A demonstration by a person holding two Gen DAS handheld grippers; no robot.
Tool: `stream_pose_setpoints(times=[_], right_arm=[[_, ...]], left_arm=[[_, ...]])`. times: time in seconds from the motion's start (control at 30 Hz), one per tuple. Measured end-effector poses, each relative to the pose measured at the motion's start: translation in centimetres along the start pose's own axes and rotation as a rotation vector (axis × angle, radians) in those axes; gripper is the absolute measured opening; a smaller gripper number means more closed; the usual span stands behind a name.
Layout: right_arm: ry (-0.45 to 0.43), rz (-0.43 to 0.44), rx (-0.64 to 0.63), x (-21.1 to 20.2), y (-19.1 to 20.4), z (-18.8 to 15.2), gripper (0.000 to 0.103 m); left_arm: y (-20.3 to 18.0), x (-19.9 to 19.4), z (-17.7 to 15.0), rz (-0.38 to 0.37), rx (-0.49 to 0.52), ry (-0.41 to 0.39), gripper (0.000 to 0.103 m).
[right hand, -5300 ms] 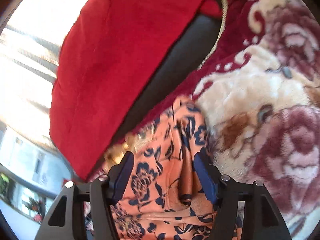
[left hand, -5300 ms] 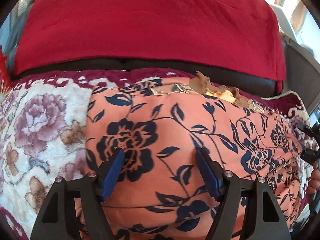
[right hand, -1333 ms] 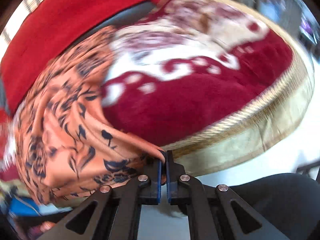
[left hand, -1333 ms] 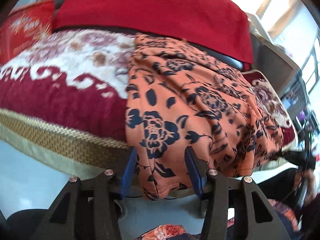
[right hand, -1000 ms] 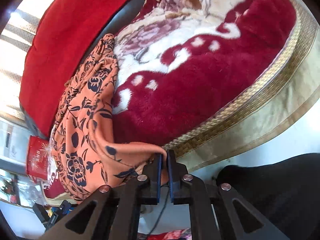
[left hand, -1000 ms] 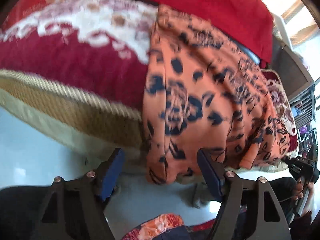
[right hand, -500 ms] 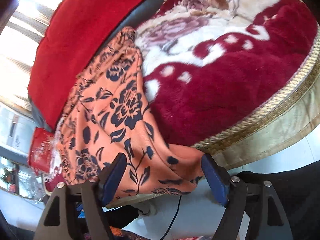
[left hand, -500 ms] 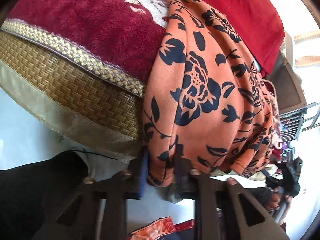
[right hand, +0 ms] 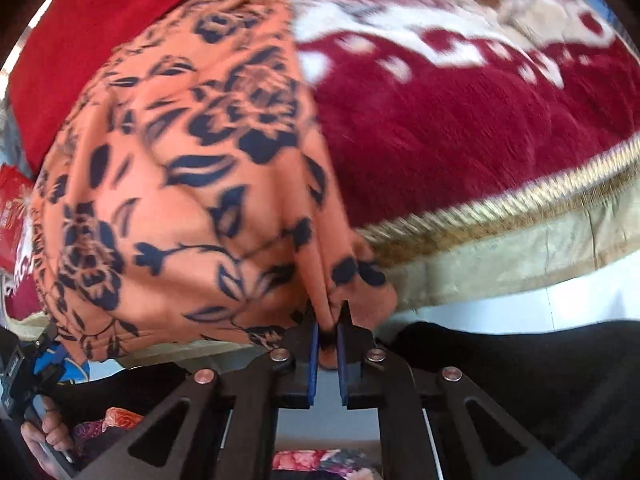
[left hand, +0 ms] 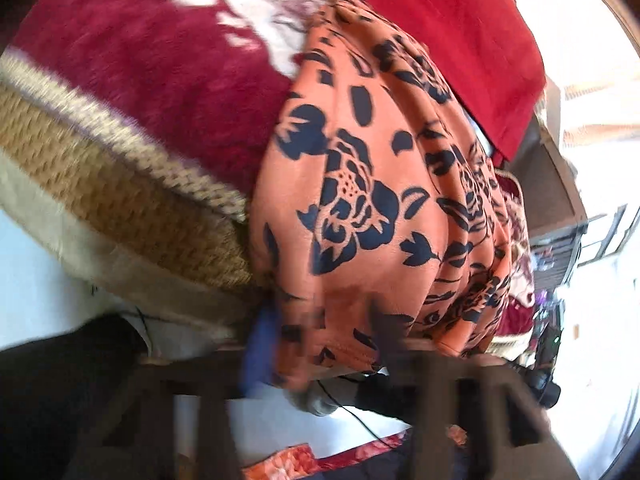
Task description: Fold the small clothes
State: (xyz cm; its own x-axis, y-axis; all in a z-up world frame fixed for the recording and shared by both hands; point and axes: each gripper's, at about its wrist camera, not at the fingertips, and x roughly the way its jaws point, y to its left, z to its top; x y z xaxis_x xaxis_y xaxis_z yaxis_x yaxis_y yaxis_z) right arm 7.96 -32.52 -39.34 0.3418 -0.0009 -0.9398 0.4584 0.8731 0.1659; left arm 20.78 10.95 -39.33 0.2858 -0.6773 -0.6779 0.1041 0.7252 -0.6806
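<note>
Right tool [right hand: 325,330] is pinching the near hem of the orange flowered garment [right hand: 180,184], blue pads pressed onto a fold of cloth at lower centre of the right view. Left tool [left hand: 320,344] is badly blurred at the bottom of the left view; it reads as clamped on the same hem, cloth between its fingers.

Garment drapes over the front edge of the cushion [right hand: 460,120]. Its long axis runs from both tools up and away toward the red backrest cover [left hand: 440,20] at the top of the frame. Both tools sit at the hanging near edge, each about equally close to it.

Likely next: carry the hem up and over toward the backrest. Open cushion lies right of the garment in the right view. Cushion's braided trim [right hand: 500,208] sits just beside the right grip, so snag risk there.
</note>
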Motion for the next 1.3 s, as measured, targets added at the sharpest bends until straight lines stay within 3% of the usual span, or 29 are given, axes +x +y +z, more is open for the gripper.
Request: stream_pose_setpoints(times=[0.07,0.17,0.33,0.53,0.57,0.63,0.67,0.7,0.77,0.8,0.87,0.9,0.93,1.07,1.1,1.2,1.27,1.3], right_arm=[[0.007,0.051,0.03,0.0,-0.7,-0.1,0.008],[0.01,0.06,0.024,-0.8,-1.0,-0.3,0.008],[0.004,0.084,0.05,-3.0,-3.2,0.4,0.008],[0.035,0.131,0.073,-4.4,-5.2,1.6,0.01],[0.042,0.155,0.083,-4.6,-5.4,1.7,0.013],[0.03,0.207,0.1,-4.9,-5.7,1.9,0.035],[0.022,0.225,0.113,-5.0,-5.8,1.9,0.07],[0.013,0.24,0.124,-5.1,-5.9,1.8,0.089],[-0.013,0.293,0.15,-5.2,-6.0,1.6,0.089],[-0.002,0.31,0.149,-5.0,-5.8,1.6,0.089],[0.004,0.312,0.15,-4.3,-5.5,1.9,0.089],[-0.001,0.301,0.15,-3.8,-5.4,2.2,0.089],[-0.008,0.289,0.148,-3.6,-5.2,1.9,0.089],[-0.018,0.251,0.13,-1.7,-5.0,2.4,0.089],[-0.011,0.238,0.117,-0.8,-4.7,2.3,0.089],[0.031,0.221,0.089,1.1,-3.9,2.1,0.085],[0.041,0.199,0.054,2.1,-3.3,1.9,0.061],[0.052,0.192,0.032,2.4,-3.0,1.9,0.033]], left_arm=[[-0.4,0.1,0.2,0.006,0.023,-0.003,0.005],[-0.6,-0.5,-0.6,0.027,0.035,-0.023,0.004],[0.4,-3.4,-0.8,0.177,0.047,-0.012,0.004],[-2.4,-9.1,0.4,0.466,0.383,-0.039,0.004],[-2.2,-10.0,0.6,0.473,0.391,-0.038,0.004],[-1.7,-10.7,0.8,0.405,0.365,-0.025,0.004],[-1.6,-10.7,0.6,0.372,0.36,-0.026,0.004],[-2.0,-10.3,0.3,0.357,0.364,-0.027,0.005],[-2.6,-9.5,0.1,0.337,0.366,-0.003,0.007],[-2.6,-8.9,0.0,0.325,0.349,0.015,0.012],[-2.2,-8.4,0.2,0.305,0.315,0.041,0.038],[-1.9,-8.4,0.5,0.309,0.293,0.043,0.059],[-1.8,-8.2,1.0,0.319,0.275,0.031,0.064],[-0.5,-8.7,2.7,0.303,0.182,0.005,0.068],[-0.4,-8.4,2.9,0.297,0.169,0.015,0.072],[0.0,-6.5,3.2,0.309,0.157,0.067,0.073],[0.1,-5.6,3.3,0.289,0.153,0.088,0.073],[0.0,-4.8,3.3,0.27,0.154,0.117,0.073]])
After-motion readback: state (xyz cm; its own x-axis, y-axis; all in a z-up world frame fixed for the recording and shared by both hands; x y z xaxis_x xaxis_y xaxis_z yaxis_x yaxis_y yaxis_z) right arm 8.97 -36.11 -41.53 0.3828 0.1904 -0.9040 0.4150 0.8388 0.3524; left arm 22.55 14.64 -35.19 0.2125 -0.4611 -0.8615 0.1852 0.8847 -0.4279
